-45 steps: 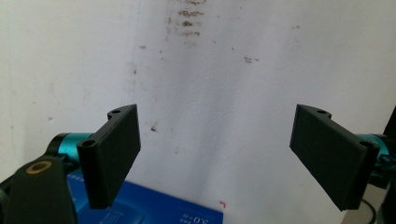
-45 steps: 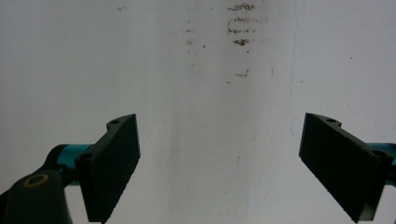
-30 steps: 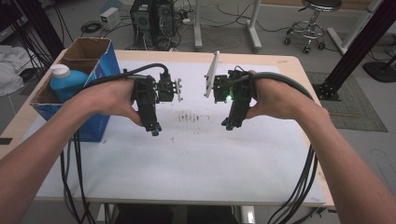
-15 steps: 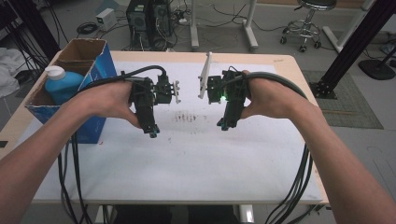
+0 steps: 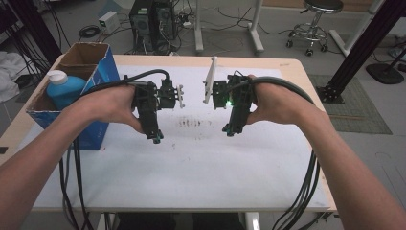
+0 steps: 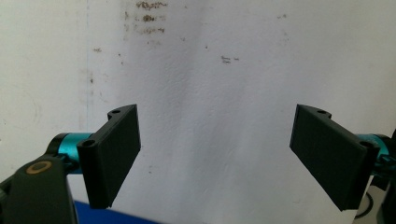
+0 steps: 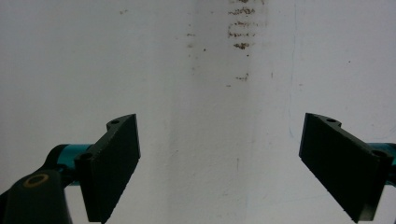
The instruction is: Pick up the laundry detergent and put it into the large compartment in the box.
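Note:
Two hands hold a gripper each above the white table sheet [image 5: 201,167]. My left gripper [image 5: 154,136] points down at the sheet left of centre; in its own view the left gripper [image 6: 217,156] stands open with only white sheet between the black jaws. My right gripper [image 5: 230,129] hangs right of centre with a green light on its body; in its own view the right gripper [image 7: 219,161] is likewise open and holds nothing. A patch of brown stains [image 5: 191,123] lies on the sheet between the two grippers.
An open blue cardboard box [image 5: 98,79] stands at the table's left edge with a blue bottle [image 5: 64,88] with a white cap inside. Black cables [image 5: 297,191] trail off the front edge. Computers, a stool [image 5: 318,21] and stand legs sit on the floor behind.
Both grippers have drifted slightly left and a little apart over the sheet. Their jaws stay as they were.

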